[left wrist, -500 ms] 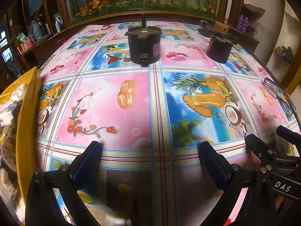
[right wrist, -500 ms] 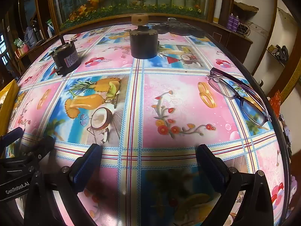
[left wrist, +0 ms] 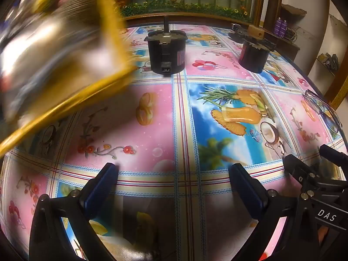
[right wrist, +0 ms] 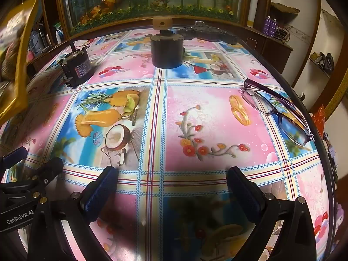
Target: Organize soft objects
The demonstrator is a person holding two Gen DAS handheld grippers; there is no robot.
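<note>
Both hand-held grippers hang released and empty over the near edge of the table (right wrist: 217,100): the left gripper (left wrist: 173,187) and the right gripper (right wrist: 171,187) each show their blue pads spread wide with only the printed tablecloth (left wrist: 152,130) between them. The task's thing appears to be a yellow-edged cushion (left wrist: 65,50), blurred in mid-air above the table's left side and not gripped by either tool; what carries it is out of view. From the left gripper it lies up and to the left, close by; in the right wrist view the same cushion (right wrist: 19,50) sits far off at the left margin, so the left hand is plainly the nearer one. Its yellow border runs diagonally, from low left to high right. Two black motors (left wrist: 166,52) (left wrist: 254,54) stand toward the far edge, and eyeglasses (right wrist: 276,111) lie by the right edge.
</note>
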